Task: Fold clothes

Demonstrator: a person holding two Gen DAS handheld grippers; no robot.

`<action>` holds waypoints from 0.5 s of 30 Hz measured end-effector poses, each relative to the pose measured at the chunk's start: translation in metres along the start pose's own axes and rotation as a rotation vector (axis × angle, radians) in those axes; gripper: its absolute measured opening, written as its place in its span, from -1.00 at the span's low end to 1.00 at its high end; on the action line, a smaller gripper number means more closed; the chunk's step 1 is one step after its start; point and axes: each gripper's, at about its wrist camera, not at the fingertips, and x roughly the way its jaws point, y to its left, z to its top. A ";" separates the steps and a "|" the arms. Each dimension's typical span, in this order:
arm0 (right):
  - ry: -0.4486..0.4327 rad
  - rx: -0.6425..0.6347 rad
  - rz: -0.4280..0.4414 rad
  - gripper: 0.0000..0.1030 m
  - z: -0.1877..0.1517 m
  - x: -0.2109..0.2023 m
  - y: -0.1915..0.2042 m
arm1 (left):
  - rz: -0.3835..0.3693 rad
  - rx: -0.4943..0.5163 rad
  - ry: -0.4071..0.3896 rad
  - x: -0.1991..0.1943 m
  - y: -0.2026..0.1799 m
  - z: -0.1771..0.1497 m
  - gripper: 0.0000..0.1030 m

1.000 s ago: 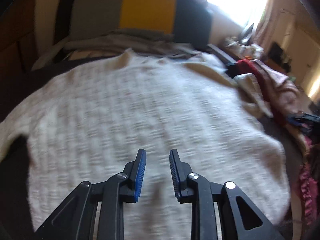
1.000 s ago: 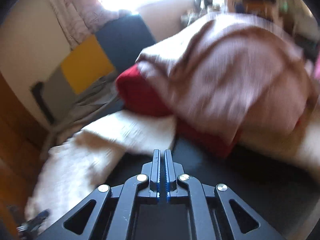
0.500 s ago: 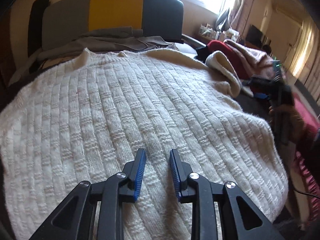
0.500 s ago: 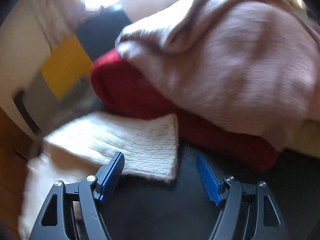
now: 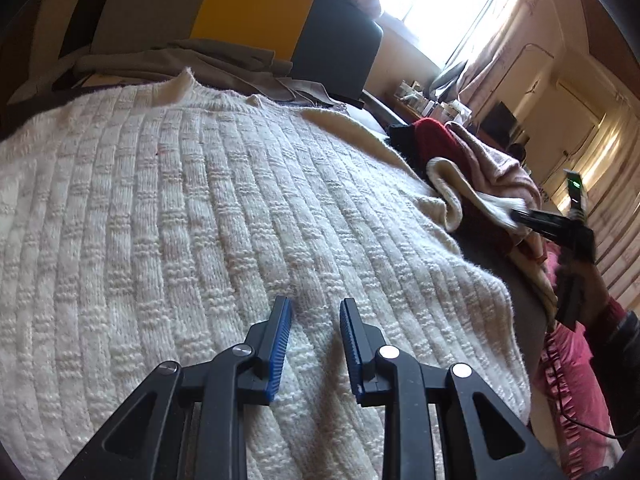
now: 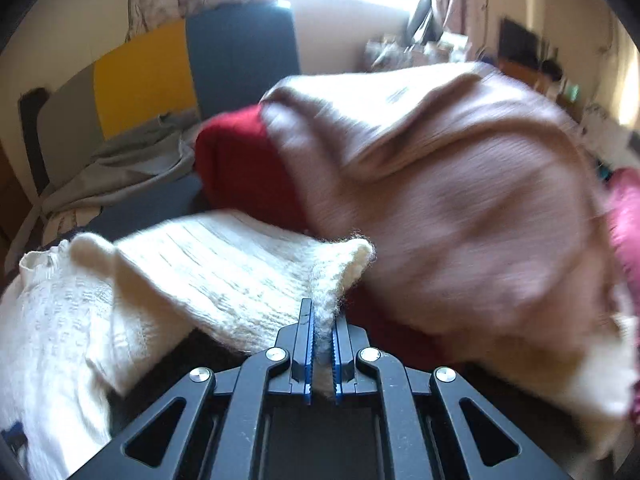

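Sleeve-fold step — right claw [image 6: 321,320] has just been closing and now pinches the cuff [image 6: 340,268]. Left claw [image 5: 314,320] gapes, empty, over the sweater [image 5: 200,220]. Next: drag cuff toward 9 o'clock, across the body.

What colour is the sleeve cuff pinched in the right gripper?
Cream white knit; the sleeve cuff shows best in the right wrist view, clamped by the right gripper.

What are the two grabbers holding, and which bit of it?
The right gripper pinches the cuff end of the cream knitted sweater's sleeve. The left gripper holds nothing, open above the sweater's body.
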 end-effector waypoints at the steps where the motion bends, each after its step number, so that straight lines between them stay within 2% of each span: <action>1: -0.009 -0.003 -0.021 -0.86 0.001 -0.010 -0.009 | -0.005 -0.006 0.001 0.000 0.001 0.000 -0.52; 5: -0.011 -0.021 -0.120 -0.86 0.009 -0.027 -0.042 | -0.024 -0.006 0.025 0.000 0.001 0.002 -0.52; 8: 0.029 -0.122 -0.248 -0.86 0.013 -0.025 -0.055 | -0.007 0.043 0.068 -0.002 -0.005 0.005 -0.51; 10: 0.060 -0.176 -0.324 -0.86 0.003 -0.034 -0.071 | 0.005 0.063 0.085 -0.004 -0.008 0.006 -0.51; 12: 0.107 -0.163 -0.365 -0.83 -0.007 -0.038 -0.091 | 0.020 0.088 0.094 -0.007 -0.012 0.013 -0.51; 14: 0.078 -0.115 -0.360 -0.77 -0.013 -0.053 -0.106 | 0.029 0.126 0.060 -0.010 -0.018 0.028 -0.51; 15: 0.045 -0.102 -0.387 -0.63 -0.014 -0.062 -0.109 | 0.028 0.155 0.048 -0.010 -0.022 0.040 -0.51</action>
